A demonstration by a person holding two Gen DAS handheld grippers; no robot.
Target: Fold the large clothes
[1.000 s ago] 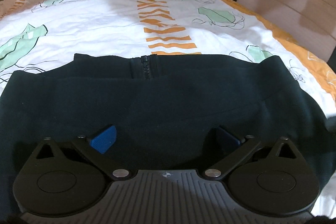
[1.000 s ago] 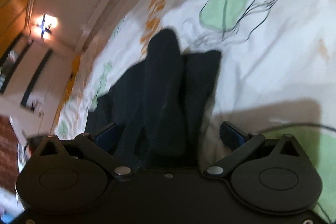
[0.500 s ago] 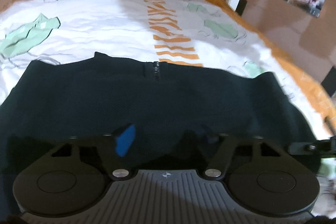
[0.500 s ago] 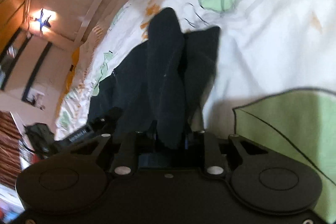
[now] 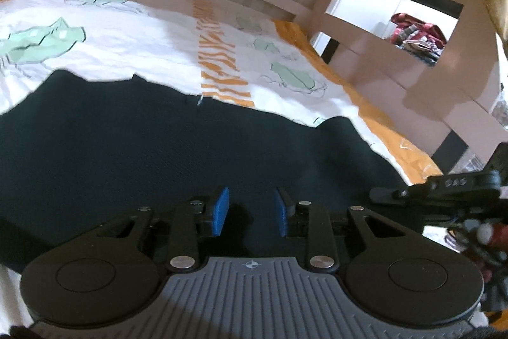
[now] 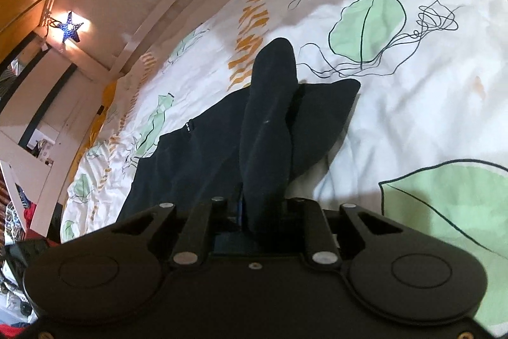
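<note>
Left wrist view: hovering over the dark navy knit garment (image 5: 158,154) spread on the white leaf-printed bedsheet (image 5: 127,46), left gripper (image 5: 250,212) with blue pads apart, nothing between — probably readying a grab. Right wrist view: right gripper (image 6: 263,212) pinching a raised fabric ridge, fingers together on it — likely for folding over.

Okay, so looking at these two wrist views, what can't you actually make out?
- Left wrist view: the dark navy fabric garment runs off the left edge, and the left tool body hides its near hem.
- Left wrist view: whether the blue pads pinch any fabric.
- Right wrist view: the right tool fingertips, buried under the bunched fabric.
- Both views: the garment's type.
</note>
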